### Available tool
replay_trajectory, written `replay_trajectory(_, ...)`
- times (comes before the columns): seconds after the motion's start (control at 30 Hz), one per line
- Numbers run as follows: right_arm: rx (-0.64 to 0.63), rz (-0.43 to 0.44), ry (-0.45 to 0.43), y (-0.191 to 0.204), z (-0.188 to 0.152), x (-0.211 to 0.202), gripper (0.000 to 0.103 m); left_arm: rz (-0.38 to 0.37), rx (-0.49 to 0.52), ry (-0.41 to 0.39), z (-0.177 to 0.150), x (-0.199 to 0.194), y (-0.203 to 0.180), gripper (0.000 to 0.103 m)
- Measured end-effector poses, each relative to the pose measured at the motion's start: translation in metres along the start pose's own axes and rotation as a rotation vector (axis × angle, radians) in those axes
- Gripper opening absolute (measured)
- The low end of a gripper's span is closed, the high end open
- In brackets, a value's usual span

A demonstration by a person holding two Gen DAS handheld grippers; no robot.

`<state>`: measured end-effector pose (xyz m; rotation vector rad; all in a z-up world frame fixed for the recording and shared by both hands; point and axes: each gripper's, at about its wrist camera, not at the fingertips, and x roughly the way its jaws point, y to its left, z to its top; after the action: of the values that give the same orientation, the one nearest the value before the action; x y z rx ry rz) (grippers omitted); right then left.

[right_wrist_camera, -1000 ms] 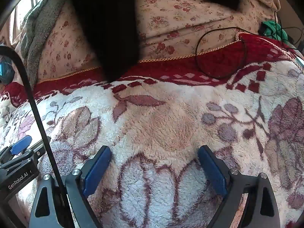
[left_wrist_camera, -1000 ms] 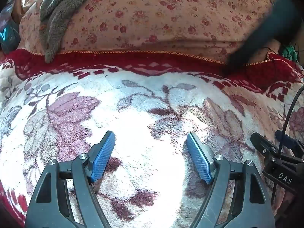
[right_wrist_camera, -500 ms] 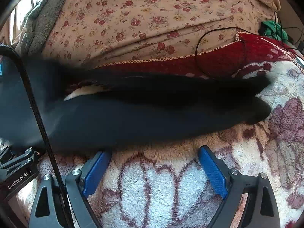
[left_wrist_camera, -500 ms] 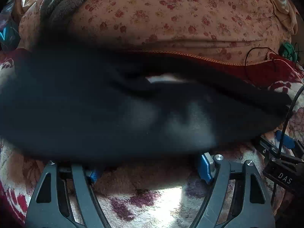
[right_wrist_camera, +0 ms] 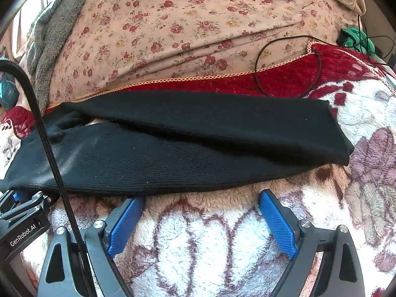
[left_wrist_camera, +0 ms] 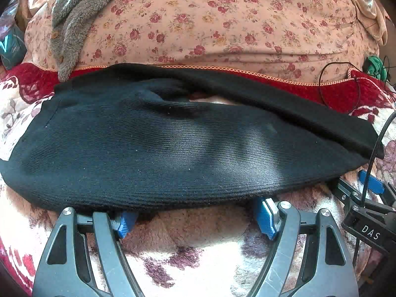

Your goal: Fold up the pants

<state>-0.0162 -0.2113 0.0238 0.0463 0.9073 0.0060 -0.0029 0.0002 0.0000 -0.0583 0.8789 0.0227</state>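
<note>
Pants (left_wrist_camera: 173,148) flat on blanket (left_wrist_camera: 210,255), near edge touching open left gripper (left_wrist_camera: 195,216)

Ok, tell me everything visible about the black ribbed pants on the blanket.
The black ribbed knit pants lie flat and unfolded, lengthwise across the plush floral blanket. The two legs run side by side, slightly overlapping, with a small gap showing blanket near the crotch. The far leg's cuff end is squared off. The near edge covers the open left gripper fingertips; the open right gripper sits just short of it.

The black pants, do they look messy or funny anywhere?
A little. The black pants lie flat on the blanket, but the two legs cross unevenly, and a small gap shows blanket near the crotch.
</note>
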Motion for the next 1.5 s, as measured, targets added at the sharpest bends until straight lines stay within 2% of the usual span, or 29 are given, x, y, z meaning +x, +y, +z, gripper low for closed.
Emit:
replay_trajectory(0.13, -0.002, -0.003, 0.000, 0.001, 0.000, 0.000, 0.093, 0.009, 0.009, 0.004, 0.001, 0.003, -0.002, 0.078)
replay_trajectory(0.2, -0.003, -0.004, 0.002, -0.003, 0.000, -0.001, 0.093, -0.011, 0.008, 0.015, 0.001, 0.000, 0.001, 0.078)
replay_trajectory(0.33, -0.008, -0.009, 0.007, -0.003, -0.001, -0.002, 0.093, -0.022, 0.080, 0.066, 0.000, -0.010, 0.002, 0.078)
replay_trajectory(0.43, 0.000, 0.009, 0.011, -0.003, -0.002, -0.008, 0.089, -0.035, 0.061, 0.048, -0.003, -0.028, 0.011, 0.078)
replay_trajectory(0.47, 0.009, 0.028, 0.000, -0.001, -0.004, -0.013, 0.084, -0.051, 0.047, 0.022, -0.004, -0.035, 0.013, 0.078)
replay_trajectory(0.6, 0.073, 0.097, -0.017, 0.001, -0.008, -0.035, 0.082, -0.013, 0.082, -0.043, -0.001, -0.067, 0.020, 0.078)
replay_trajectory(0.7, 0.076, 0.154, -0.068, 0.007, -0.013, -0.056, 0.082, 0.017, 0.088, -0.084, 0.003, -0.086, 0.026, 0.078)
replay_trajectory(0.83, 0.068, 0.210, -0.107, 0.016, -0.014, -0.080, 0.082, -0.008, 0.032, -0.069, 0.006, -0.097, 0.045, 0.078)
replay_trajectory(0.9, 0.065, 0.211, -0.102, 0.018, -0.014, -0.084, 0.082, -0.006, 0.012, -0.071, 0.004, -0.099, 0.051, 0.078)
replay_trajectory(1.0, 0.064, 0.209, -0.143, 0.021, -0.019, -0.090, 0.082, 0.005, -0.008, -0.083, 0.000, -0.101, 0.058, 0.078)
replay_trajectory(1.1, 0.069, 0.188, -0.097, 0.021, -0.020, -0.093, 0.082, 0.012, -0.026, -0.088, 0.000, -0.103, 0.065, 0.078)
replay_trajectory(1.13, 0.087, 0.191, -0.049, 0.017, -0.016, -0.093, 0.082, 0.011, -0.030, -0.083, 0.000, -0.103, 0.066, 0.078)
replay_trajectory(1.27, 0.126, 0.190, -0.002, 0.009, -0.014, -0.093, 0.082, 0.004, -0.064, -0.074, 0.000, -0.100, 0.074, 0.078)
replay_trajectory(1.5, 0.130, 0.172, -0.021, 0.003, -0.020, -0.087, 0.082, 0.027, -0.077, -0.067, -0.003, -0.094, 0.082, 0.078)
